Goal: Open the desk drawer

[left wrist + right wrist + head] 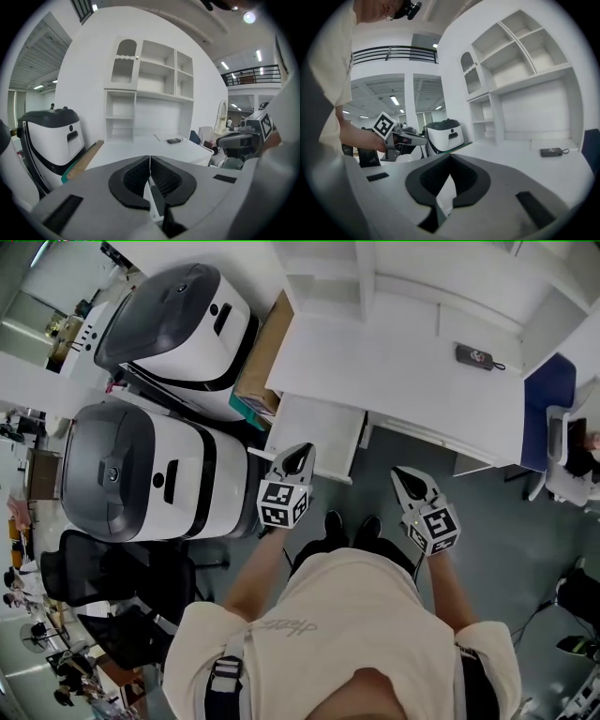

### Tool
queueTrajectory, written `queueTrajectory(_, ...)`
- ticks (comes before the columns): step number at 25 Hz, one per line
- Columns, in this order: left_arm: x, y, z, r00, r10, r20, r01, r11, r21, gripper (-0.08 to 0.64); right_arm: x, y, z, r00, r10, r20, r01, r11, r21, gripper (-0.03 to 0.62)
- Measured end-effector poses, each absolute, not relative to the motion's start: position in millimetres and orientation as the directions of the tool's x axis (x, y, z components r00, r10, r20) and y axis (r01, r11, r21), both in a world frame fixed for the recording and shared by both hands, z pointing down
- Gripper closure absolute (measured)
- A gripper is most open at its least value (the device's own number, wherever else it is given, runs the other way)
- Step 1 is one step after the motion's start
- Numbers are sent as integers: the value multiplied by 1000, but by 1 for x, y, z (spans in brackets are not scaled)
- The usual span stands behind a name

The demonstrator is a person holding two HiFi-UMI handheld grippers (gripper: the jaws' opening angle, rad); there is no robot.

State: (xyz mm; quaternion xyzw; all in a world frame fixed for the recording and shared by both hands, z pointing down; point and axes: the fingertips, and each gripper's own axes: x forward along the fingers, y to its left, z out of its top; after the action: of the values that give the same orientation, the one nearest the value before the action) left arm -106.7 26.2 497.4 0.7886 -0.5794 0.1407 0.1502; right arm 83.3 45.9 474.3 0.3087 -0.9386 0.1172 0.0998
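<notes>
A white table (403,371) with a white open-shelved hutch (150,89) at its back fills the upper part of the head view. To its left stand two big white machines with dark grey domed tops (141,474), one behind the other. A blue chair (547,395) sits at the table's right end. The flat white desk drawer (314,427) stands pulled out from under the table's left front edge. A brown cardboard sheet (262,362) leans between the farther machine and the table. The left gripper (300,457) hangs just short of the drawer, closed and empty. The right gripper (409,480) is beside it, tips together, holding nothing. A small dark device (475,356) lies on the table.
</notes>
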Motion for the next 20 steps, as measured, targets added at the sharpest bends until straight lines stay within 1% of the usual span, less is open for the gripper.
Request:
queueTrajectory(6,-119,22,452,324,-884,336,-945,-321,65,555,68,44,424,-783,-598,170,-620,770,-148,591)
queueTrajectory(9,-121,15,431,334,-888,315,-937,-348,12,555,65,38,402,-775,-617,139,-631,767,-114,591)
queueTrajectory(12,-120,12,416,347,-890,295,-927,-373,-32,555,62,33,387,-771,-625,122,-636,766,-97,591)
queueTrajectory(20,-122,-2,380,361,-907,218,-924,-380,-48,555,52,22,350,-778,-621,97,-627,777,-51,592)
